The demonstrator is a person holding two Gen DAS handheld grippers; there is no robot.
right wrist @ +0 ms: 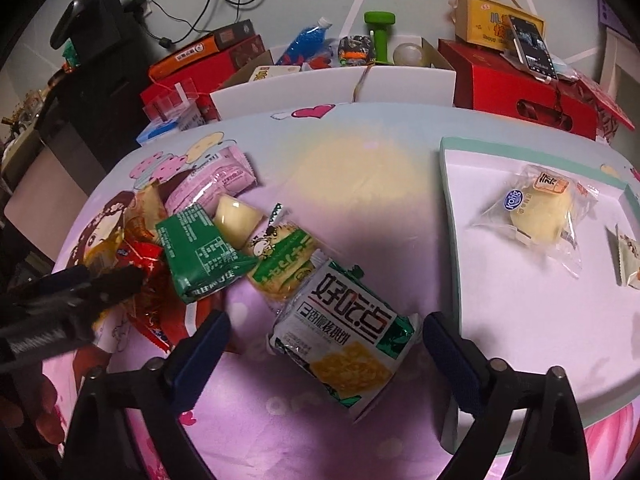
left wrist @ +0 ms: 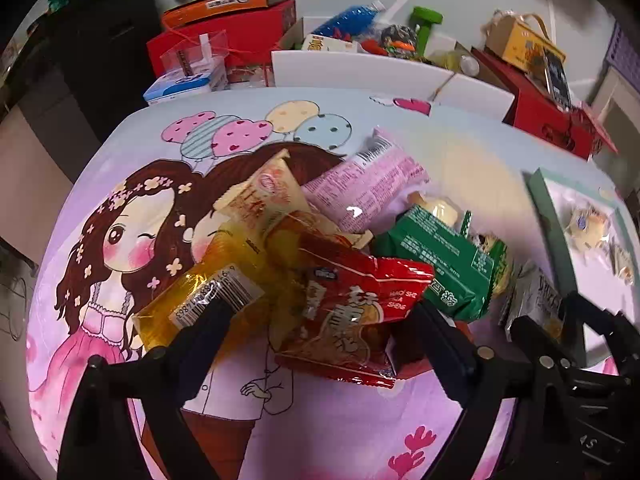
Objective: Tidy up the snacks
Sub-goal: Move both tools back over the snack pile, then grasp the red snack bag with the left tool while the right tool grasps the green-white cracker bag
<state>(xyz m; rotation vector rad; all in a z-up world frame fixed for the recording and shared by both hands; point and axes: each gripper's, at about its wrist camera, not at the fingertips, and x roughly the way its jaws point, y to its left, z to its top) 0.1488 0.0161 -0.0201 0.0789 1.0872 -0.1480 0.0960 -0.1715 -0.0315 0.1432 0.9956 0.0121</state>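
Observation:
A heap of snack packets lies on a cartoon-print table cloth. In the left wrist view my left gripper [left wrist: 320,316] is open, its fingers on either side of a red packet [left wrist: 352,308], with an orange-yellow packet [left wrist: 208,292] at the left finger. A green packet [left wrist: 440,256], a pink packet [left wrist: 368,184] and a beige packet [left wrist: 264,196] lie behind. In the right wrist view my right gripper [right wrist: 326,340] is open around a white and green cracker packet [right wrist: 344,344]. A white tray with a teal rim [right wrist: 452,208] at the right holds a clear-wrapped bun [right wrist: 536,212].
My left gripper [right wrist: 80,292] shows at the left of the right wrist view, my right gripper [left wrist: 568,320] at the right of the left wrist view. Behind the table stand a white cardboard box [right wrist: 332,88] of oddments, red boxes [right wrist: 520,92] and a phone [right wrist: 532,48].

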